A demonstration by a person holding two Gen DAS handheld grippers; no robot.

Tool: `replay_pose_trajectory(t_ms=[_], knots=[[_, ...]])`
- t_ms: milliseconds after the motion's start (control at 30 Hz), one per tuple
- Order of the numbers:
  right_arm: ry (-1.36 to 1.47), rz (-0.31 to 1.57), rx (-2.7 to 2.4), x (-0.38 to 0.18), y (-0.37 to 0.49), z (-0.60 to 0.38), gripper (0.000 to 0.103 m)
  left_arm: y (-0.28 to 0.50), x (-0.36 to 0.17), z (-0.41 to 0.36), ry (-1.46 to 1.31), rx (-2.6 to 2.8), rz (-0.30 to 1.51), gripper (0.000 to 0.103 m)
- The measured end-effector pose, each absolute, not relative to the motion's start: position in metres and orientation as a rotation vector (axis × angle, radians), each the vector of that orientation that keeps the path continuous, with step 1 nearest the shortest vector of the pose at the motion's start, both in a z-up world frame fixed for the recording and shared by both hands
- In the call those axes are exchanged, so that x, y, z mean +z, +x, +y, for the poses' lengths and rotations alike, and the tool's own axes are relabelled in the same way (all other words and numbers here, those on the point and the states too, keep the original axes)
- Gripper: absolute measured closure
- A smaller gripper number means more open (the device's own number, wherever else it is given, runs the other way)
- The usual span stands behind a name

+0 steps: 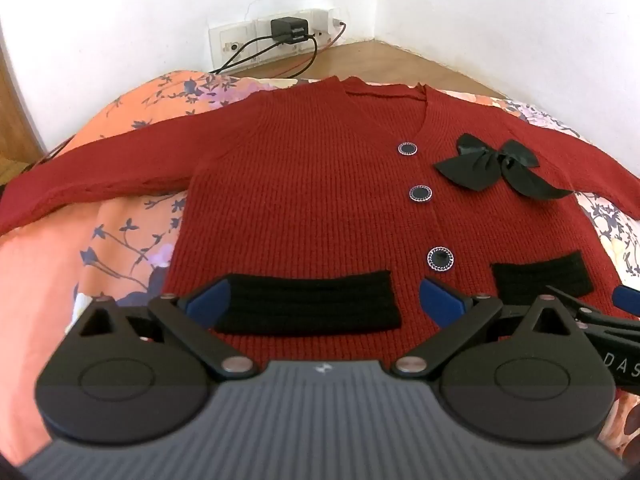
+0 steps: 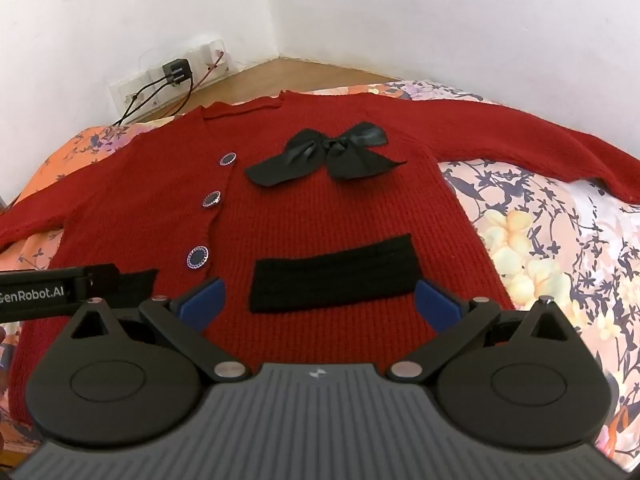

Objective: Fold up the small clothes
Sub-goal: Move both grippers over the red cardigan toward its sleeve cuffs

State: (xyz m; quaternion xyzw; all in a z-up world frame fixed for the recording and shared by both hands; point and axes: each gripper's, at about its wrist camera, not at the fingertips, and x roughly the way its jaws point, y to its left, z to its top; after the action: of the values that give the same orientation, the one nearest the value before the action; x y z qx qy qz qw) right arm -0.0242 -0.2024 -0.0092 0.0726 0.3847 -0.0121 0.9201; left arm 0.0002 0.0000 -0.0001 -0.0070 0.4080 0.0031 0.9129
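Red cardigan [image 1: 304, 184] flat on floral bedding [image 2: 540, 256], sleeves out; L gripper [image 1: 324, 300] & R gripper [image 2: 318, 298] jaws wide, empty, at hem—I'd pinch both knit layers evenly w/o snagging bow [image 2: 328, 152].

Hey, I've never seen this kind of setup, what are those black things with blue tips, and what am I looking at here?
They are two hand-held grippers, each with a camera looking along its fingers. One picture is from the left gripper, the other from the right gripper. Both are open and hold nothing. A red cardigan lies flat, sleeves spread, on a floral bedsheet. It has a black bow, three buttons and two black pockets. Behind are white walls and a wall socket.
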Motion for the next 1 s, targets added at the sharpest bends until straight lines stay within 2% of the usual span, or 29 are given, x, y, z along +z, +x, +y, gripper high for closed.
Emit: replay_pose_trajectory(t_ms=[567,1000], knots=[[0.225,0.773,-0.003,-0.006,-0.023,-0.217,0.0,0.004,-0.002,0.002,-0.022,0.004,0.837,0.0],[0.395,0.695,-0.19,-0.003,-0.02,-0.318,0.0,0.023,0.005,-0.013,0.0,-0.057,0.826,0.0]])
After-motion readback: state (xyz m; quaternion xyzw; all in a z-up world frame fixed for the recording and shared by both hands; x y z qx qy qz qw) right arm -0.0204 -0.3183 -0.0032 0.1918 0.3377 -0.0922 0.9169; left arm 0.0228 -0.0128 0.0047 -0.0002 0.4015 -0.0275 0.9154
